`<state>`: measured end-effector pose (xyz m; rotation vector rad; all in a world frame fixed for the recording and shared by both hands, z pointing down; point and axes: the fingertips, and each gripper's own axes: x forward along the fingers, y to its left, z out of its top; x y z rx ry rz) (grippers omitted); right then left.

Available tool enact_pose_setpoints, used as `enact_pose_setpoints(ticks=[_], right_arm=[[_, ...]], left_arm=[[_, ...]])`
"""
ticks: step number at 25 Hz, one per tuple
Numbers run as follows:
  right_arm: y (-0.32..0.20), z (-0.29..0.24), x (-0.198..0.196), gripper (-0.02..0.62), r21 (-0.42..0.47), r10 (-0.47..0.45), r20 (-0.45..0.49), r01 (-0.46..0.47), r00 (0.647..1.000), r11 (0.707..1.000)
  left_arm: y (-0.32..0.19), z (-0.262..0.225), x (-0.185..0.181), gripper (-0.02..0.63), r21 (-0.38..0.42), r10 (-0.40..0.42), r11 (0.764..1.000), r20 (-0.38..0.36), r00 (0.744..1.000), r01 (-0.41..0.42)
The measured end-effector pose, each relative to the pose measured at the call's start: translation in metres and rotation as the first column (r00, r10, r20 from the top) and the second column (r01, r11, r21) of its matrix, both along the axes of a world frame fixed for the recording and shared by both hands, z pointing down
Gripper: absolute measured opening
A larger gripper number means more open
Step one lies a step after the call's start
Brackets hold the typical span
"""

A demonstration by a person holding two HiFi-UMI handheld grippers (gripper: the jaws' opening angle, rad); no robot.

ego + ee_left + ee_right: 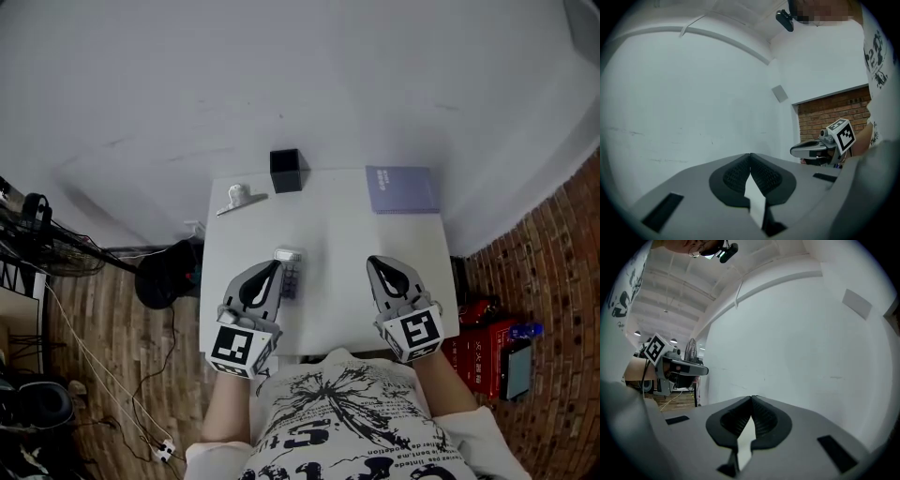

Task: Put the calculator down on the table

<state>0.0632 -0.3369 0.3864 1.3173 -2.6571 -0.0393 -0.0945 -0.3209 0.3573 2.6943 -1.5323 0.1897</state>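
Observation:
The calculator (289,272), silver with dark keys, lies flat on the white table (347,239) near its middle. My left gripper (276,264) hovers just left of it and above it, jaws shut with nothing between them; its body hides part of the calculator's left edge. My right gripper (372,261) hangs over the table's right half, well apart from the calculator, also shut and empty. In the left gripper view the left gripper (750,154) points level at a white wall, with the right gripper (820,147) beside it. The right gripper view shows the right gripper (751,398) closed, and the left gripper (677,369) beyond.
A black square holder (287,170) stands at the table's back edge, a purple notebook (401,188) at the back right, a grey clip-like item (240,198) at the back left. On the floor are a dark bag (169,272) to the left and a red crate (480,349) to the right.

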Motion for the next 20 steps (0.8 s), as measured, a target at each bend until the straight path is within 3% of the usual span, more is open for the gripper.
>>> enact_pose_setpoints(ticks=[20], right_arm=[[-0.011, 0.004, 0.008, 0.012, -0.013, -0.019, 0.009, 0.019, 1.0, 1.0]], left_arm=[[-0.012, -0.004, 0.015, 0.014, 0.0, 0.049, 0.999, -0.002, 0.999, -0.049]])
